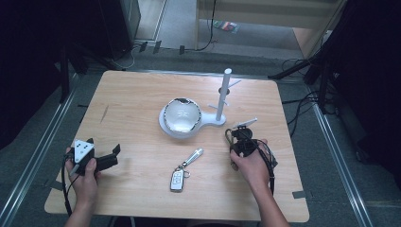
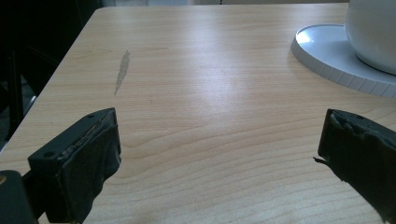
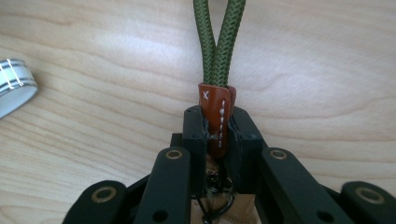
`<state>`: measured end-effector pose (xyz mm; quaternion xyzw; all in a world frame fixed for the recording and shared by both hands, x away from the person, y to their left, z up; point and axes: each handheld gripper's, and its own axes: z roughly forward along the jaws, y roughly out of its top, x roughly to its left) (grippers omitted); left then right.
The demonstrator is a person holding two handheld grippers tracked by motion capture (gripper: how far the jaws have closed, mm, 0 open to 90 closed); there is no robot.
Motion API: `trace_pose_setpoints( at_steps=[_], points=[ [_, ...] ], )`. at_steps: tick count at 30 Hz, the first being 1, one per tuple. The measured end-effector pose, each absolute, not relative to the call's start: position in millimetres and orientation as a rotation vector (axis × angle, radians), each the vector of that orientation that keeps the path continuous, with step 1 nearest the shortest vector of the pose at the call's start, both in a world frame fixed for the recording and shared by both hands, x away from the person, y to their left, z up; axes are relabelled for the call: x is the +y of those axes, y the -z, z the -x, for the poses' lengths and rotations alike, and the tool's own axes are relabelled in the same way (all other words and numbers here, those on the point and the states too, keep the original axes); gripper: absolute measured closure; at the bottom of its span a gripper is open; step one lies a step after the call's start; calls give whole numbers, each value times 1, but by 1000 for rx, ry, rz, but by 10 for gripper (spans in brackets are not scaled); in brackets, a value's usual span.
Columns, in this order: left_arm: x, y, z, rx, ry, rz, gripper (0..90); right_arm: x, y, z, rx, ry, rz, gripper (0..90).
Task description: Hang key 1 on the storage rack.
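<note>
My right gripper (image 3: 216, 119) is shut on the brown stitched leather tab (image 3: 214, 105) of a green cord loop (image 3: 219, 42), which runs forward over the wood. In the high view that gripper (image 1: 238, 140) sits at the right of the table, with the dark cord loop (image 1: 230, 135) at its tip. My left gripper (image 1: 112, 155) rests near the front left, open. Its two black padded jaws stand far apart over bare wood in the left gripper view (image 2: 219, 140), with nothing between them. A car key fob (image 1: 177, 180) with a silver pendant (image 1: 194, 156) lies at the front middle.
A shiny bowl (image 1: 181, 115) sits on a white round base (image 1: 164, 126) at the table's centre, joined to a white peg stand (image 1: 223, 94). The base's rim (image 2: 327, 56) and the bowl (image 2: 373, 32) appear far right in the left gripper view. A pale streak (image 2: 122, 70) marks the wood.
</note>
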<state>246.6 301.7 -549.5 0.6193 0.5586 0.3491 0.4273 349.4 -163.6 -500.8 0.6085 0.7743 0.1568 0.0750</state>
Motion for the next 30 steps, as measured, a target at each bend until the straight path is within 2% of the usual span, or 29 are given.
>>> trace_pose_setpoints(
  at_steps=[8, 30],
  points=[
    [302, 549, -246, 1396, -876, -1547, 0, -174, 483, -339, 2199, -684, -1736, 806],
    [302, 549, -246, 1404, -871, -1548, 0, -179, 450, -331, 1882, -899, -1511, 803]
  ],
)
